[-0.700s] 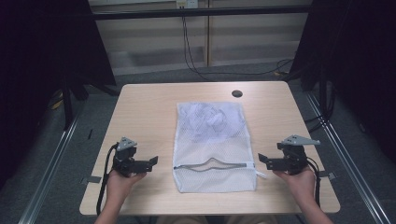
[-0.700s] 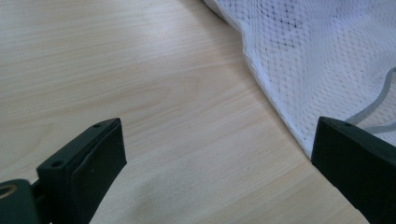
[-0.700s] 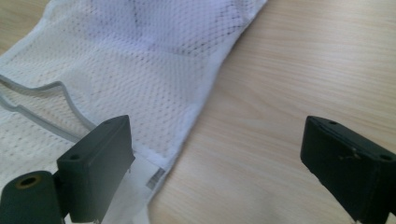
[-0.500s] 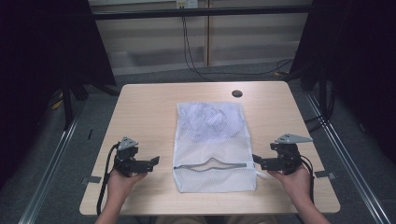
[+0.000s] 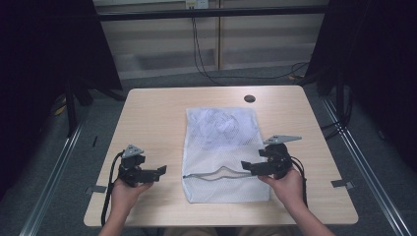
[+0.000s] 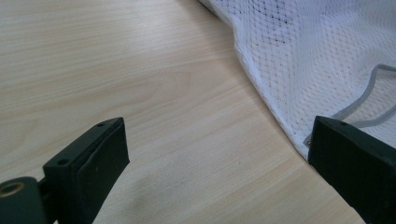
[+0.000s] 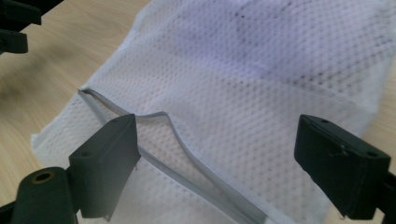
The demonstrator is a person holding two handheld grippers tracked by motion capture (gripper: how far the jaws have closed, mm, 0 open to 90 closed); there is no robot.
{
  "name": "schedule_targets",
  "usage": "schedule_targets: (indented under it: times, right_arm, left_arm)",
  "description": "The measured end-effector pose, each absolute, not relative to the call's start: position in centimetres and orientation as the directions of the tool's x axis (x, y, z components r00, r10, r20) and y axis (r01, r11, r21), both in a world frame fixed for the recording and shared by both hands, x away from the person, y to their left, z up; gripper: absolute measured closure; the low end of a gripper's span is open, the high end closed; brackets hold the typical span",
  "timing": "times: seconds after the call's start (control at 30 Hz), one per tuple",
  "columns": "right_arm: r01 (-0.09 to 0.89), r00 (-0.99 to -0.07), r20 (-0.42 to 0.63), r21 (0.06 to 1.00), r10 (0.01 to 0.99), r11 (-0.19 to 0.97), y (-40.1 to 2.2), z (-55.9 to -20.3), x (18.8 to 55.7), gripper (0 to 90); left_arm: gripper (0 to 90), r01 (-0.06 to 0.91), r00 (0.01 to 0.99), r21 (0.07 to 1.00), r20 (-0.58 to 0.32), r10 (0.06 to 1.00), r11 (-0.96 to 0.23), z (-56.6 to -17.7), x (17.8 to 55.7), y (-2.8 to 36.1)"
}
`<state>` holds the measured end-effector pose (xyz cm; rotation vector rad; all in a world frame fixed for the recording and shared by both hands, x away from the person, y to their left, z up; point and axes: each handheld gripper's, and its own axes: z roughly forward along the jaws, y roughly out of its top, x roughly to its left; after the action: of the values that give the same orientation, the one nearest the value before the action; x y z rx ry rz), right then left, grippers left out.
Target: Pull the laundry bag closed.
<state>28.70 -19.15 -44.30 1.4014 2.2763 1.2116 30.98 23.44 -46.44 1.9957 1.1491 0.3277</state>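
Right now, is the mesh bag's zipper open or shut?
Open, at least partly: the grey zipper on the mesh bag gapes in a wavy line, its edges parted. Crumpled contents show through the far end.

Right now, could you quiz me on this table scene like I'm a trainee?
1. True or false: the right tongs are over the mesh bag.
2. What runs across the bag's near part?
3. Where do the left tongs stand? A) on the bag B) beside it, over bare table C) inside it

Key: 1. True. 2. A grey zipper, slightly wavy. 3. B; both tongs are open and hold nothing.
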Motion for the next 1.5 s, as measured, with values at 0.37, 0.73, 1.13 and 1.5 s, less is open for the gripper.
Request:
schedule_targets:
  times: [0.37, 0.73, 1.13, 1.5]
  right_arm:
    - [0.678, -0.525, 0.252, 0.701, 0.813, 0.22, -16.2, -44.3, 29.9, 14.5]
    - [0.689, -0.536, 0.27, 0.688, 0.8, 0.229, -13.7, -44.1, 30.5, 16.7]
    - [0.709, -0.566, 0.315, 0.657, 0.762, 0.255, -11.4, -44.2, 31.1, 23.9]
    - [0.712, -0.587, 0.338, 0.648, 0.736, 0.27, -9.9, -44.3, 31.4, 29.2]
  left_arm:
    - [5.9, 0.619, 0.56, 0.736, -0.171, 0.811, -0.272, -46.2, 30.9, 23.6]
    - [6.4, 0.618, 0.568, 0.734, -0.17, 0.805, -0.281, -46.0, 30.7, 23.7]
    - [6.6, 0.62, 0.583, 0.722, -0.162, 0.796, -0.307, -46.1, 30.8, 23.5]
    - [6.7, 0.625, 0.582, 0.718, -0.166, 0.796, -0.306, -46.2, 30.8, 23.4]
